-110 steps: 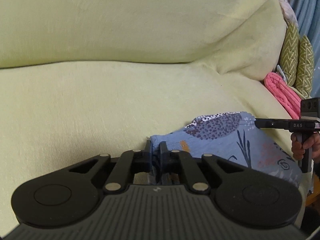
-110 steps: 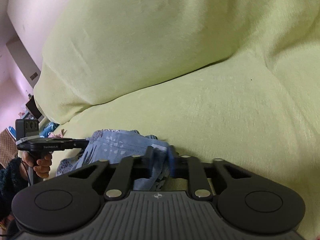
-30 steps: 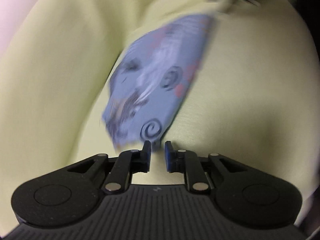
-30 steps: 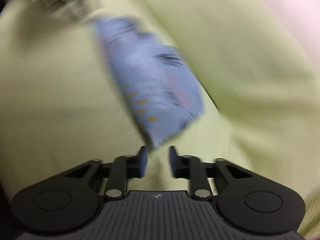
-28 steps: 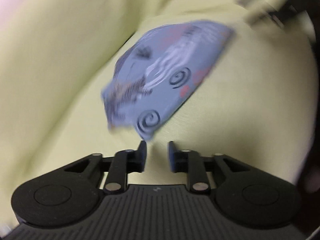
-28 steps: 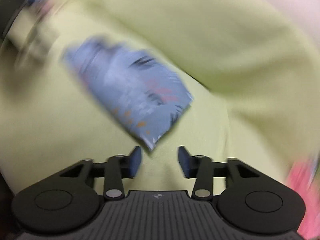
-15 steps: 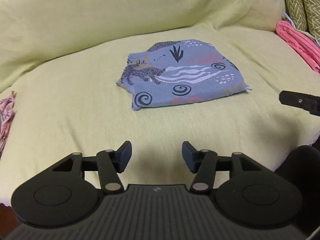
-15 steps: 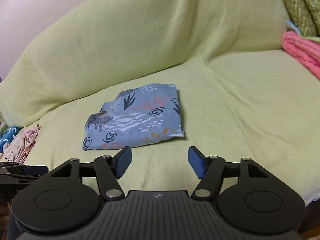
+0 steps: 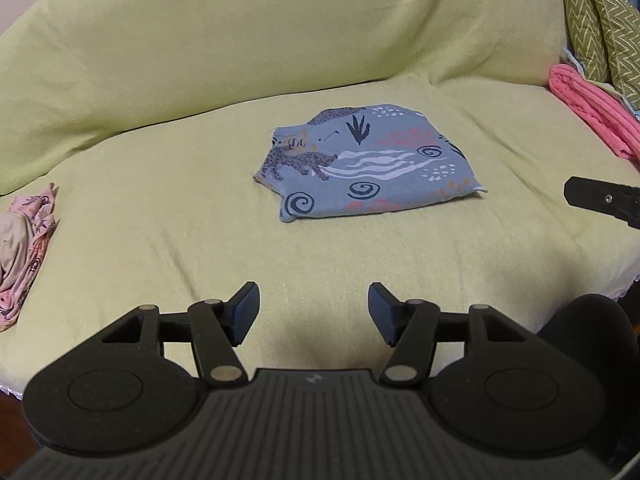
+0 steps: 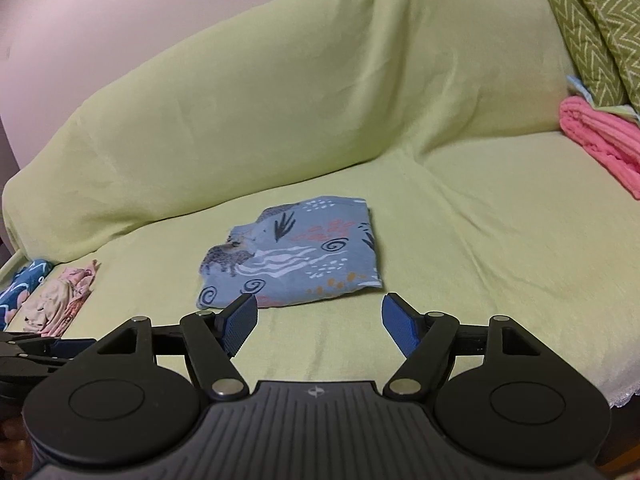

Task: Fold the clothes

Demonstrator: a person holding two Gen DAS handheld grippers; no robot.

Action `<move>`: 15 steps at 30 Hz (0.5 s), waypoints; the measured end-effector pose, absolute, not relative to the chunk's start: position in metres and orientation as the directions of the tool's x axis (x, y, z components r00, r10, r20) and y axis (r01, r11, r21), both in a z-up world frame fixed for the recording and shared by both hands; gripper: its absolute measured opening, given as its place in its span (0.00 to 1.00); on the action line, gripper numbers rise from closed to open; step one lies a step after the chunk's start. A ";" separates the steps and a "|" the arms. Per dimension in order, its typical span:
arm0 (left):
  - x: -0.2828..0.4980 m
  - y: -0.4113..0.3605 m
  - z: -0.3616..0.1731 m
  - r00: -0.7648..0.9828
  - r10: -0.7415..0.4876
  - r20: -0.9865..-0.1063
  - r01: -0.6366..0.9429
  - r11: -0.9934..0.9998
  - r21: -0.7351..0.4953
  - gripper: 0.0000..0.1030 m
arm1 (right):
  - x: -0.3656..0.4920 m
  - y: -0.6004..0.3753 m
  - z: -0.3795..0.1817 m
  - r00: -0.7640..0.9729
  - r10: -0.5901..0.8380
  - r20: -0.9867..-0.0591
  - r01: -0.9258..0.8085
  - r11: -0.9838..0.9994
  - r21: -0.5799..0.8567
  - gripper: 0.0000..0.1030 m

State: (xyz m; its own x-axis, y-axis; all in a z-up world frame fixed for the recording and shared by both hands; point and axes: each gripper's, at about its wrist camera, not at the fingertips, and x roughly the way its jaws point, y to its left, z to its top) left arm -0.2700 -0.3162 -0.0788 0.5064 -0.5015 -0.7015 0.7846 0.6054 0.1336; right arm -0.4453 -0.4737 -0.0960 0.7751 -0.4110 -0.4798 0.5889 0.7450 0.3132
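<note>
- Left wrist view: the left gripper (image 9: 313, 310) hangs above the front part of the sofa seat (image 9: 160, 240), its fingers (image 9: 244, 308) apart and still widening, with nothing between them.
- Right wrist view: the right gripper (image 10: 319, 322) likewise sits over the front of the seat, its blue-padded fingers (image 10: 400, 326) spread wide and opening further, empty.
- In the left wrist view, the tip of the right gripper pokes in at the right edge, clear of the cloth.
- Beyond both grippers, the folded blue garment (image 9: 364, 168) lies flat in the middle of the seat, free of any fingers; its print shows a leopard, spirals and white wavy lines.
- In the right wrist view the left finger overlaps the garment's near edge in the picture; whether they touch I cannot tell.
- To the left, well apart from it, a crumpled pink garment (image 9: 24, 240) lies near the seat's edge, with a dark blue patterned cloth (image 10: 20, 284) beside it.
- To the right, a folded coral-pink cloth (image 10: 600, 140) rests by the sofa's arm.
- Farthest back stand the backrest under its yellow-green cover and two green zigzag cushions (image 9: 600, 28).
</note>
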 end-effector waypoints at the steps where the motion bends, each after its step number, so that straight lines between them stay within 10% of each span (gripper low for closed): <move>1: -0.270 -0.317 -0.080 0.507 -0.500 -0.703 0.784 0.606 0.135 0.55 | -0.445 -0.473 -0.096 0.777 -0.408 -0.480 0.586 0.747 0.314 0.70; 15: -0.251 -0.342 -0.107 0.491 -0.451 -0.745 0.784 0.601 0.153 0.62 | -0.431 -0.494 -0.120 0.750 -0.391 -0.533 0.608 0.724 0.325 0.71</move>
State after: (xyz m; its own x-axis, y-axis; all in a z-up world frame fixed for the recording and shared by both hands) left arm -0.2510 -0.3422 -0.1072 0.4907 -0.4511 -0.7455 0.7844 0.6011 0.1526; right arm -0.4310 -0.4942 -0.1202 0.7502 -0.3908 -0.5334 0.6082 0.7244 0.3245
